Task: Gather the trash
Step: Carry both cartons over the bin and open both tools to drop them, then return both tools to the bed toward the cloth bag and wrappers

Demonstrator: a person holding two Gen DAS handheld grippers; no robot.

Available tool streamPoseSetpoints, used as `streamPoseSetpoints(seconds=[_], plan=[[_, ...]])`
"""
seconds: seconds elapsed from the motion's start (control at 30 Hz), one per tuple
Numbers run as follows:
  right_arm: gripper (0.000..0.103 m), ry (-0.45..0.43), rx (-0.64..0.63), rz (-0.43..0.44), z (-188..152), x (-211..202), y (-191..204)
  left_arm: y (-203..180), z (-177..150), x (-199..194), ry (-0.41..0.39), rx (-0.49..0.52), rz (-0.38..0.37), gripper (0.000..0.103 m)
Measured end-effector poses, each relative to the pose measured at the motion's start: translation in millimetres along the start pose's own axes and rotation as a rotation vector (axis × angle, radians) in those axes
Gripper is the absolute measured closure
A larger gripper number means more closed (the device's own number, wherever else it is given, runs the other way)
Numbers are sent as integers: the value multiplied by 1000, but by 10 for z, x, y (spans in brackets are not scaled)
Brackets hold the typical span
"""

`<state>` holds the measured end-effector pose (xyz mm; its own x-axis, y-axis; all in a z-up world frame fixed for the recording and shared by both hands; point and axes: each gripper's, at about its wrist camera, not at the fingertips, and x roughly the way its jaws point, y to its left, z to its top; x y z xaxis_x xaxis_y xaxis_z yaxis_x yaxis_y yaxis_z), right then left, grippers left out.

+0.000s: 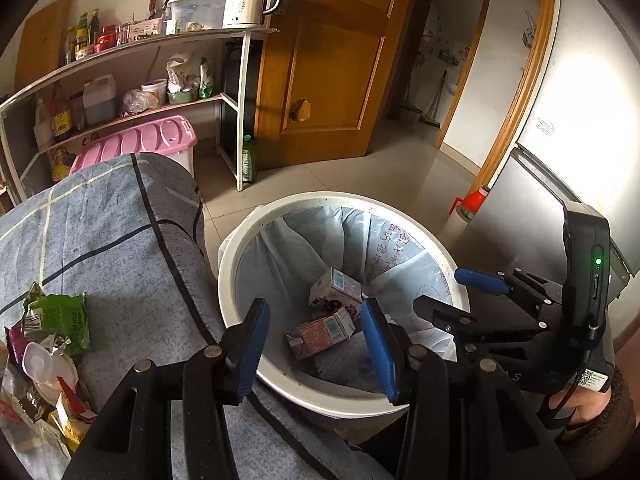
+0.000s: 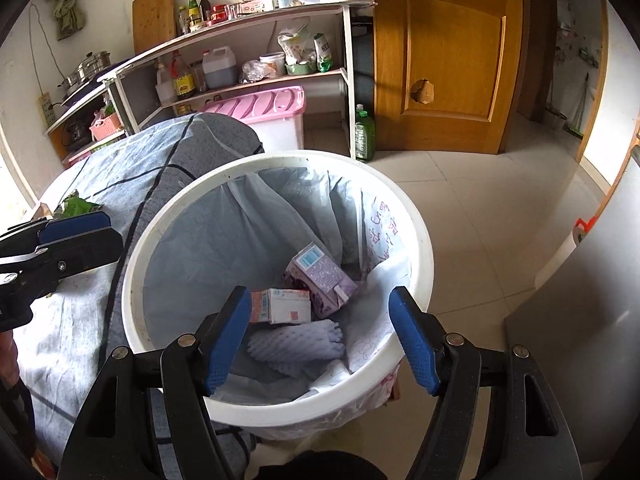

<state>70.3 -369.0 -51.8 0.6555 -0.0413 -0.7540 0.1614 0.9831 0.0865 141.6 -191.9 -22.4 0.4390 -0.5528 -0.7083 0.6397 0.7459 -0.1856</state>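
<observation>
A white bin [image 1: 240, 240] with a pale blue liner stands beside the grey-covered table [image 1: 120, 240]. In it lie a purple carton [image 2: 320, 276], a pink carton [image 2: 280, 306] and white foam netting [image 2: 296, 344]. Both cartons also show in the left wrist view [image 1: 334, 292], [image 1: 320, 332]. My left gripper [image 1: 316, 344] is open and empty over the bin's near rim. My right gripper [image 2: 320, 340] is open and empty above the bin [image 2: 136, 280]; it also shows in the left wrist view [image 1: 460, 296]. A pile of wrappers [image 1: 52, 340] lies on the table at the left.
A shelf unit [image 1: 140, 52] with bottles and a kettle stands behind. A pink-lidded box [image 1: 152, 140] and a green bottle [image 1: 249, 160] are on the floor. A wooden door [image 1: 340, 60] is behind, a steel fridge [image 1: 560, 160] at the right.
</observation>
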Motion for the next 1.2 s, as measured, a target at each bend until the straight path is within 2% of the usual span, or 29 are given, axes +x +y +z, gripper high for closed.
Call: streamPoseSetpoints(seconds=[0.3, 0.53, 0.7, 0.9, 1.03, 1.2], plan=[[32, -64, -2, 61, 2, -244, 277, 209, -130, -429, -63, -45, 41, 55], [32, -91, -30, 127, 9, -355, 612, 506, -308, -760, -106, -99, 132, 55], [32, -91, -70, 169, 14, -347, 891, 750, -461, -991, -127, -139, 192, 49], [32, -81, -112, 221, 30, -285, 1201, 1034, -664, -1292, -152, -185, 254, 49], [32, -69, -151, 248, 27, -213, 1414, 1311, -821, -1396, -135, -239, 315, 49], [32, -46, -173, 298, 47, -103, 1659, 1613, -988, -1513, -131, -303, 355, 49]])
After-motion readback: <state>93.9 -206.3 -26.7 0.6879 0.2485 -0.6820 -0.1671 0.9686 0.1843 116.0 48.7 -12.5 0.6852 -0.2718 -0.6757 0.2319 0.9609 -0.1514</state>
